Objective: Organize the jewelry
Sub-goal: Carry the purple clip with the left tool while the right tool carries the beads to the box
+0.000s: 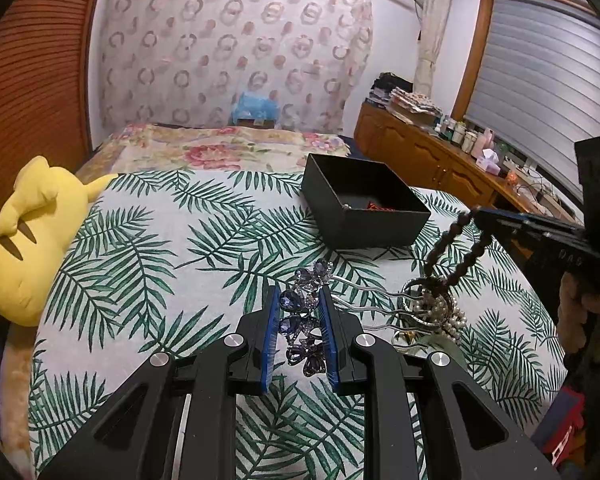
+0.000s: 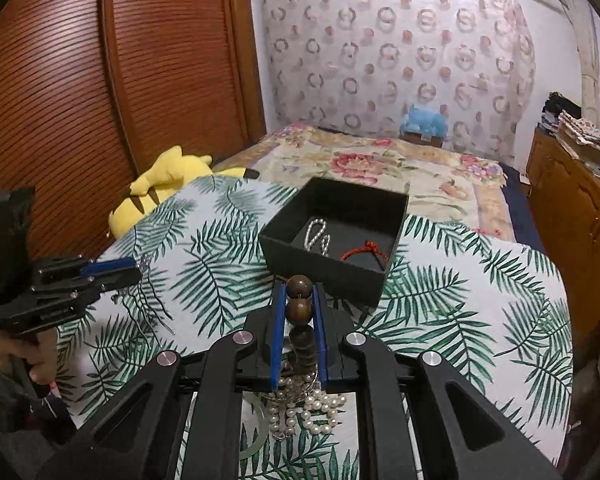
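- Jewelry lies in three places: a blue-stone hair comb (image 1: 306, 320) clenched between the blue pads of our left gripper (image 1: 302, 300), a string of brown wooden beads (image 2: 300, 312) pinched in our right gripper (image 2: 299, 300), and a heap of pearl strands (image 2: 308, 410) with a metal bangle on the cloth beneath the right gripper.
- We see the comb's wavy metal prongs (image 1: 364, 300) reaching right toward the heap, and the bead string hangs from the right gripper's tip down into it.
- Beyond both grippers sits an open black box (image 2: 332, 276), its near wall just past the right gripper's fingertips; inside lie a silver chain (image 2: 318, 236) and a red cord bracelet (image 2: 364, 252).
- We have bare cloth to the left of the box and between the box and the left gripper; the palm-leaf cloth (image 1: 148, 248) drops away at its right edge.
- A yellow plush toy (image 1: 24, 240) lies against the cloth's far left edge, beside a ribbed wooden wardrobe door (image 2: 100, 100).
- Farther off we see a floral bedspread (image 2: 380, 164), a patterned curtain (image 1: 236, 48), and at far right a cluttered wooden cabinet (image 1: 420, 148) under window blinds.
- We can read no labels or writing.
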Demonstrator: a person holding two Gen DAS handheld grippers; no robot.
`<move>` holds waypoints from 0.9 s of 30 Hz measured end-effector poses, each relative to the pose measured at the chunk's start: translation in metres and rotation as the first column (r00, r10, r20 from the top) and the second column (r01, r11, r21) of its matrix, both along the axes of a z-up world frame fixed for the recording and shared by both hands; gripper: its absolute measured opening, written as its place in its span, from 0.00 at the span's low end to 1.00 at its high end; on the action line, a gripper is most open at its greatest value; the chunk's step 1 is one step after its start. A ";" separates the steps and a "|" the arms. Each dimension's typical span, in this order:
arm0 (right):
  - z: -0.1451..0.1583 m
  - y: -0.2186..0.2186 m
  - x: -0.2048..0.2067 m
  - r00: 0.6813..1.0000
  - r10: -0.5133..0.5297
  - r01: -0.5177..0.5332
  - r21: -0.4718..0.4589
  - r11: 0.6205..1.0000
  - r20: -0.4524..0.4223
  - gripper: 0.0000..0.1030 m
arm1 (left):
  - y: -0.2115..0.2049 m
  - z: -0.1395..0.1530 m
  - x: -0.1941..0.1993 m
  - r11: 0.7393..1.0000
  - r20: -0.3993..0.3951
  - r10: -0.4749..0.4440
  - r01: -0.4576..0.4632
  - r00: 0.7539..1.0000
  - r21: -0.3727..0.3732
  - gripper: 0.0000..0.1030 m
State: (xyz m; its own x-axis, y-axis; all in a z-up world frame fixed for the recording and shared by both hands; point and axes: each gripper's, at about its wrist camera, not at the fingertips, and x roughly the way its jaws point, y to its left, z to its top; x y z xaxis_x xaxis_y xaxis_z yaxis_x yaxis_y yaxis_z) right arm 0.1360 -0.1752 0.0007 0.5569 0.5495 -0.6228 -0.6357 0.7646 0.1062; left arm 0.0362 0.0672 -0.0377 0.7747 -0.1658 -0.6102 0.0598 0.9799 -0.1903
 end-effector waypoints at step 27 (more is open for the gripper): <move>0.040 -0.010 0.044 0.995 -0.003 0.002 0.012 1.000 0.098 0.14 | -0.041 0.042 0.076 0.993 0.062 -0.083 0.077 0.995 0.093 0.18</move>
